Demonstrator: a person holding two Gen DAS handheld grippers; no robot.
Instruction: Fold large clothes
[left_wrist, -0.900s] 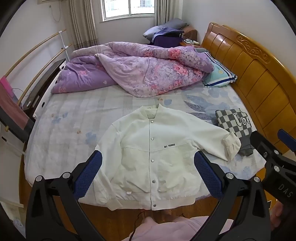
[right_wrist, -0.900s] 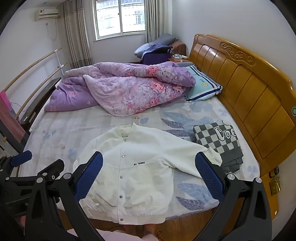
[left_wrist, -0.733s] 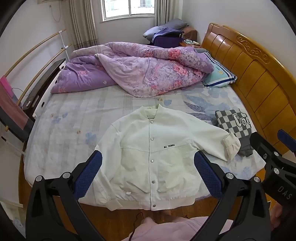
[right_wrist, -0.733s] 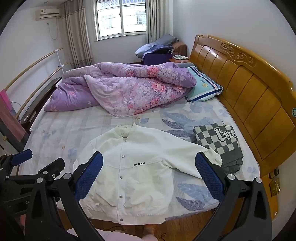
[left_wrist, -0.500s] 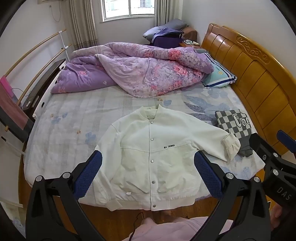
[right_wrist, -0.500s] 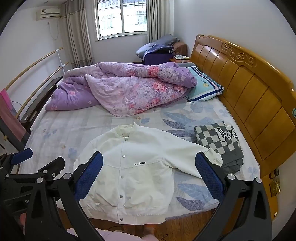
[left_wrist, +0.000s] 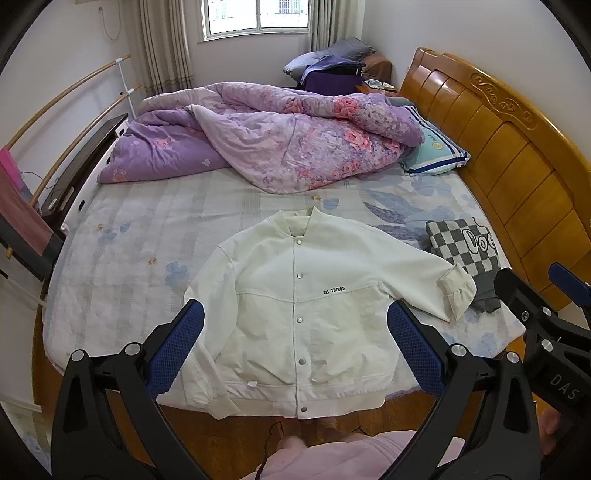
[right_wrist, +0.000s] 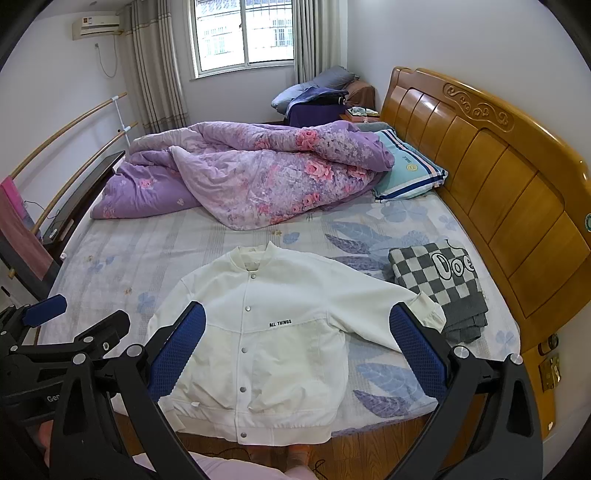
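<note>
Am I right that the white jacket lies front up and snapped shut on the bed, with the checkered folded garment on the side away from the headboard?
Not quite. The white jacket does lie front up and snapped shut on the bed, but the checkered folded garment sits on the headboard side, by the jacket's outstretched sleeve cuff. The right wrist view shows this.

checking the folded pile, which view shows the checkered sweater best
Right wrist view: the checkered sweater lies almost whole beside the white jacket sleeve. The left wrist view pushes it toward the edge, partly behind the sleeve cuff.
</note>
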